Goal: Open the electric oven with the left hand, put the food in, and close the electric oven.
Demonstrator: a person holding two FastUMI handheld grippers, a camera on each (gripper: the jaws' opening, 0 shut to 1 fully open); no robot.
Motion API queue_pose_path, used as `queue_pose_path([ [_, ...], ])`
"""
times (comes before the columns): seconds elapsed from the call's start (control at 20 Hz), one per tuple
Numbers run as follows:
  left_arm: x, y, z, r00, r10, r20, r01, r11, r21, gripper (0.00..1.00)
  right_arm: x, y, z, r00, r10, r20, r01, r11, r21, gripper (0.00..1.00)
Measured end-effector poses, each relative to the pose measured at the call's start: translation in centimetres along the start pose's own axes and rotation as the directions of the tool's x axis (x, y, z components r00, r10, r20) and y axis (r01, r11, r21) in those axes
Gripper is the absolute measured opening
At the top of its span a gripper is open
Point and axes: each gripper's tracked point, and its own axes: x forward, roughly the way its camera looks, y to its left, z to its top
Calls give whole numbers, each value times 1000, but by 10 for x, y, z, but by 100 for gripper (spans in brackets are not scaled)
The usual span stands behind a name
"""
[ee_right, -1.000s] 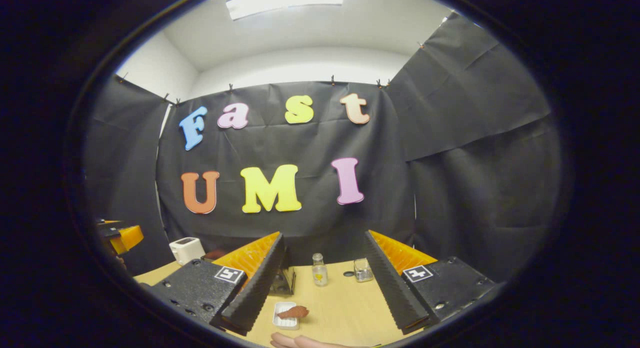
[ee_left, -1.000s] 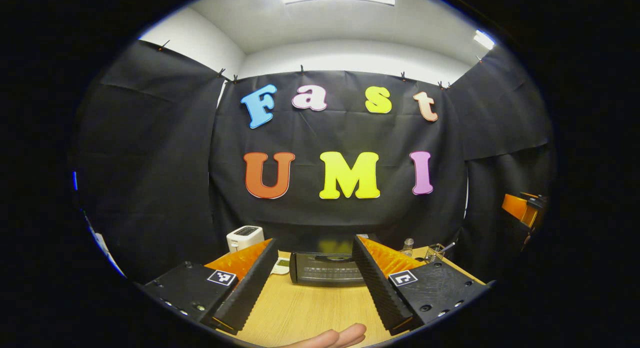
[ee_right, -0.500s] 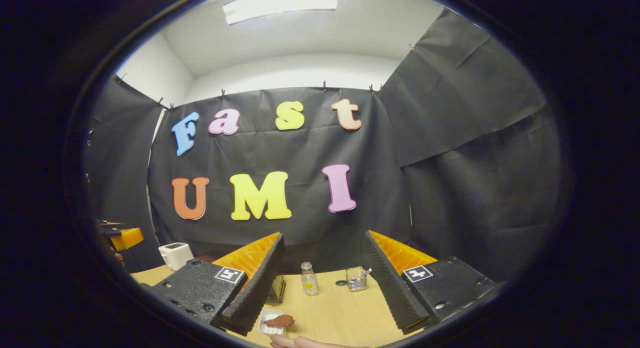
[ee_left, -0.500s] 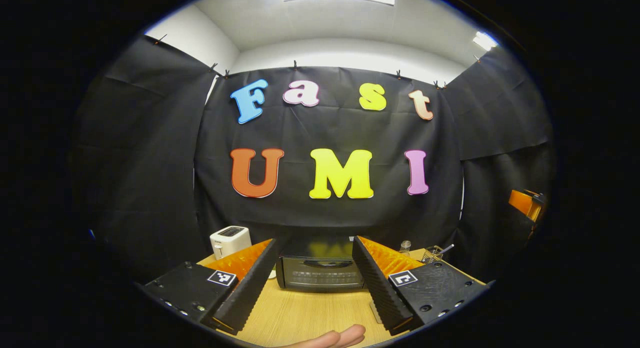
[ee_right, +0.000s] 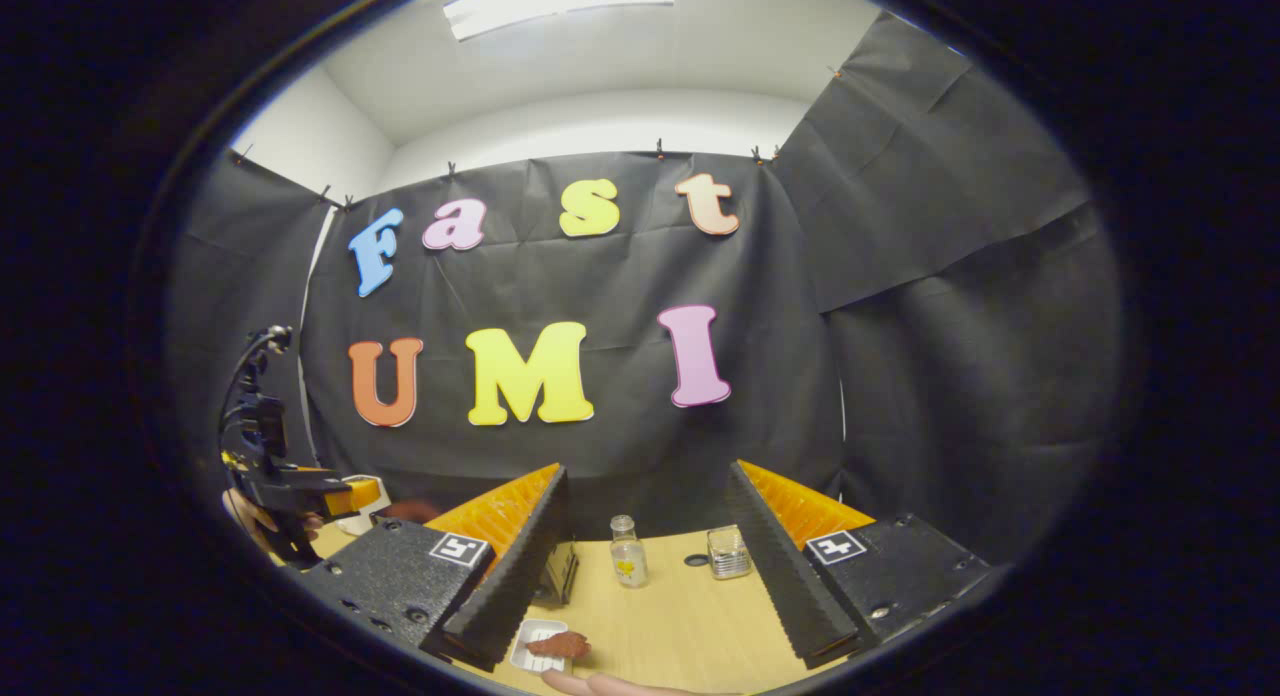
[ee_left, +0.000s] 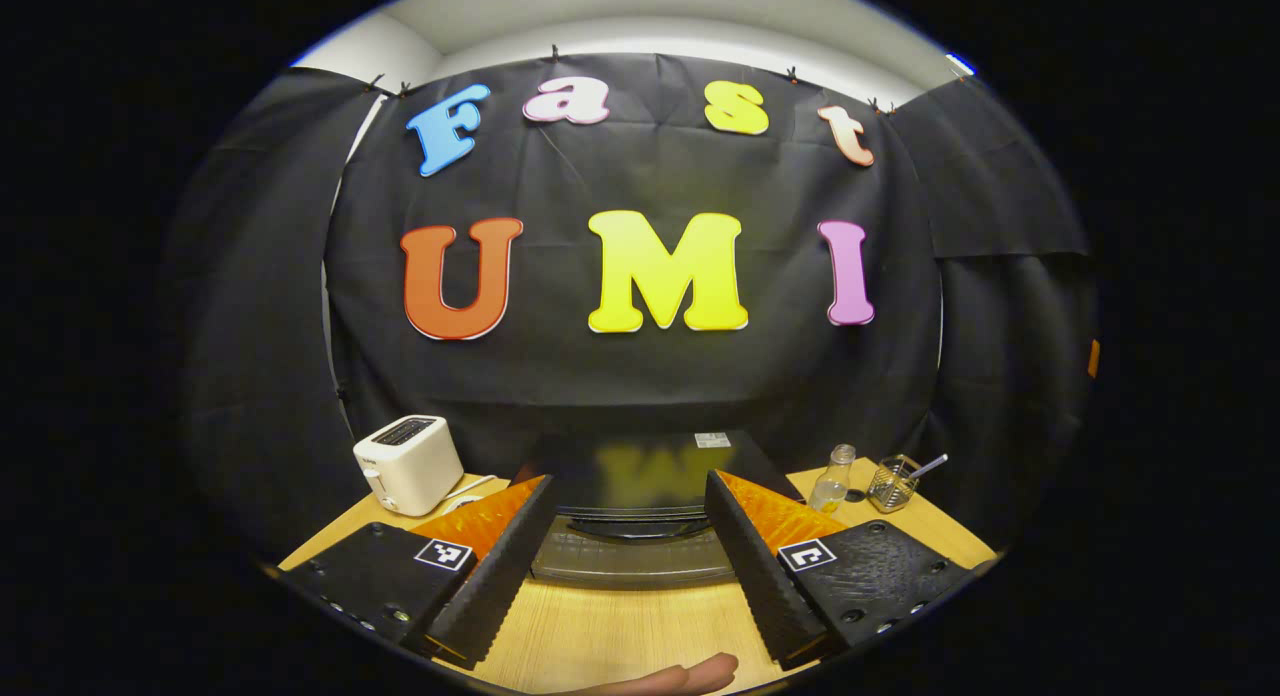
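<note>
Right gripper view: food [ee_right: 559, 644] in tray [ee_right: 527, 661]

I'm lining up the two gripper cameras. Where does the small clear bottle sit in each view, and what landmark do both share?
Left gripper view: the small clear bottle stands right of the oven, on the table's far right part, beside a wire holder.
Right gripper view: it stands centre-bottom, between that gripper's two fingers.
Shared landmark: the white toaster, at the left edge in the right gripper view.

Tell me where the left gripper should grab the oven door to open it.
Take the curved handle bar along the top of the oven door, coming straight in from the front. It lies between the open left gripper fingers and stands off the glass, so one finger can probably hook behind it.
</note>
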Motion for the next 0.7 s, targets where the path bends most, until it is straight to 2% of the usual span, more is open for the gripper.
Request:
queue_pose_path([
  [0.05,18,-1,-7,1000,-3,-21,3,1000,6,95,4,-5,0,1000,-16,6,16,1000,-18,100],
  [0.1,35,0,-19,999,0,-54,0,1000,6,95,8,-10,-1,999,-36,6,36,999,-35,96],
  [0.15,49,1,-30,996,10,-87,-9,1000,2,95,11,-12,-3,999,-46,6,46,998,-48,100],
  [0.3,85,2,-64,982,11,-191,-13,1000,-10,95,14,-13,-5,999,-43,2,43,997,-65,100],
  [0.45,104,-7,-90,961,-13,-275,5,1000,-30,95,17,-26,-3,997,-78,22,80,993,-90,100],
  [0.5,108,-5,-88,963,2,-268,-6,1000,-15,95,17,-27,-3,997,-78,25,80,993,-91,100],
  [0.55,112,-3,-87,965,14,-263,-17,1000,-9,95,18,-27,-5,997,-72,22,73,994,-87,96],
  [0.7,110,-5,-91,962,17,-273,-22,1000,-16,96,20,-31,-11,998,-65,10,66,995,-81,96],
])
